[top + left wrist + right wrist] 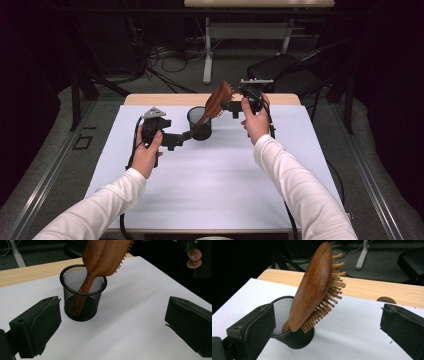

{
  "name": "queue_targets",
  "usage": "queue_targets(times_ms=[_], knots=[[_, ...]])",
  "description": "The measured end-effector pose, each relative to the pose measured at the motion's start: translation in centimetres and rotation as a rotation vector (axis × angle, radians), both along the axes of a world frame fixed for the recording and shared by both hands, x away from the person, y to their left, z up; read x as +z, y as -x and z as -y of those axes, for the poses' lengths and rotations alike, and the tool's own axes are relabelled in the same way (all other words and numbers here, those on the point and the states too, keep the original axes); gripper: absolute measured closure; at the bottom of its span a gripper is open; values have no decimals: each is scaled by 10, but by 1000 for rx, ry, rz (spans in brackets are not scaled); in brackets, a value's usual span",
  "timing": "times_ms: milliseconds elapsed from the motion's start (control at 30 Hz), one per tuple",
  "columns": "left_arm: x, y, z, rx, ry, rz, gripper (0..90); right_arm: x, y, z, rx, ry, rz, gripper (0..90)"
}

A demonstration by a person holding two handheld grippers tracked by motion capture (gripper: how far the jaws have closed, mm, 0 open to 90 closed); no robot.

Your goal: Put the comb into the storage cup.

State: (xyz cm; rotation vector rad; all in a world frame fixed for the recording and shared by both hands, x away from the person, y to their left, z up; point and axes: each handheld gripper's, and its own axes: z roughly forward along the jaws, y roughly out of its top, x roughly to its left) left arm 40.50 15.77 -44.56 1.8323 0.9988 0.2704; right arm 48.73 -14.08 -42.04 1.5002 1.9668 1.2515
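Taking the black mesh cup [200, 123] as my landmark, I have my left tool [186, 135] just to its left, low over the white sheet on the counter [215, 175]; in the left gripper view its jaws stand spread wide, the cup ahead between them and neither pad touching it. The cup stands upright on the sheet toward the far middle, and the wooden hairbrush [216, 102] sits in it handle down — the handle visible through the mesh, reaching the bottom. The brush head rises out of the cup and leans up and to the right, its smooth brown back turned to the left and the wooden bristles pointing the other way. Right of the cup, just past the brush head, is my right tool [226, 106], held by the right hand [256, 120]; its jaws are spread apart — in the right gripper view the brush stands free between them, with clear gaps on both sides.
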Motion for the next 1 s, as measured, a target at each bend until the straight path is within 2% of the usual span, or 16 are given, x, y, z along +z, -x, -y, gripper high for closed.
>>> queue_targets(times_ms=[200, 267, 433, 667, 1000], knots=[[1, 0, -3, 4, -9, 1, 5, 1, 3, -4, 39, -14, -11, 0], [2, 0, -4, 3, -11, 1, 6, 2, 5, -5, 29, -2, -11, 3], [5, 0, -8, 12, -13, 8, 6, 3, 11, -7, 63, 17, -12, 3], [6, 3, -11, 19, -24, 13, 5, 4, 22, -8, 90, 13, -11, 3], [8, 5, -15, 22, -30, 19, 6, 7, 36, 2, 109, 8, 1, 3]])
